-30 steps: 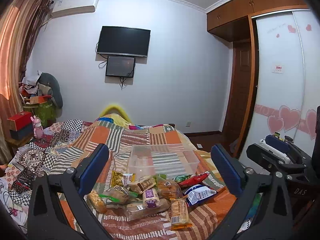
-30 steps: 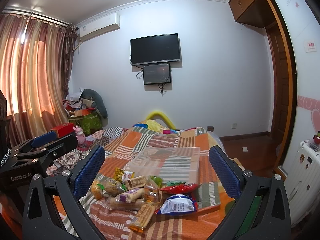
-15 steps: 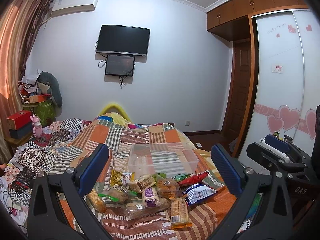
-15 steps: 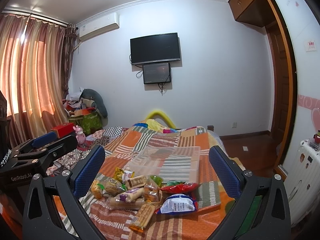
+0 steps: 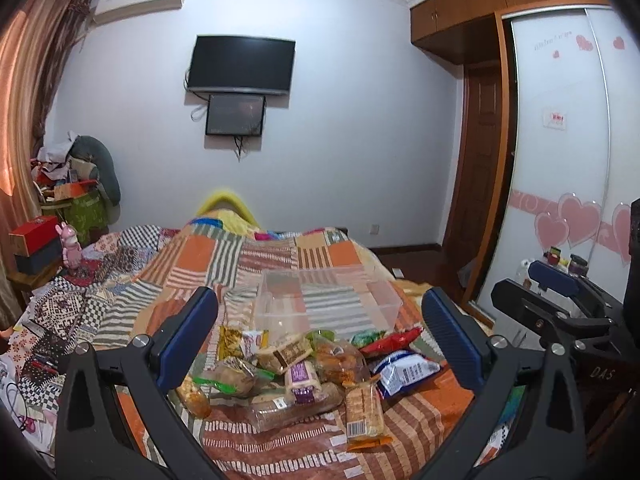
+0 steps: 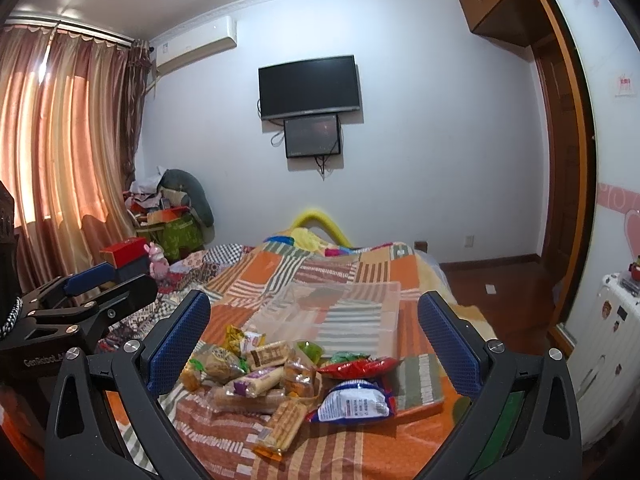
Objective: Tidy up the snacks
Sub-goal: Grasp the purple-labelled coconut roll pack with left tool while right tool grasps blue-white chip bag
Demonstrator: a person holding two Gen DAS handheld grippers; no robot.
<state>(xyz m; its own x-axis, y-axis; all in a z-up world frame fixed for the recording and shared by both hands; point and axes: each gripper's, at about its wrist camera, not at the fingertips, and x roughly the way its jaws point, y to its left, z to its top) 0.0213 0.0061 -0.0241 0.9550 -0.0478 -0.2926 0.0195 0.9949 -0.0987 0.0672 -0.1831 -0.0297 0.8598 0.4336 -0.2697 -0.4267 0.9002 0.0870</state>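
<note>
A pile of wrapped snacks (image 5: 304, 372) lies on the striped orange quilt of the bed, also in the right wrist view (image 6: 280, 376). It includes a blue-white bag (image 5: 406, 372), a red bag (image 6: 358, 366) and an orange biscuit pack (image 5: 363, 412). A clear plastic box (image 5: 328, 304) stands empty just behind the pile; it also shows in the right wrist view (image 6: 340, 312). My left gripper (image 5: 320, 336) is open and empty, held above the pile. My right gripper (image 6: 314, 340) is open and empty at the same height, to the right of the left one.
The bed's quilt (image 5: 248, 256) runs to a yellow headboard (image 5: 224, 204). A cluttered side table with a red box (image 5: 34, 232) stands at the left by the curtains. A wardrobe with sliding doors (image 5: 568, 160) and a white radiator (image 6: 612, 344) stand at the right.
Both grippers have stayed almost still. The views shifted very slightly. Nothing on the bed has moved.
</note>
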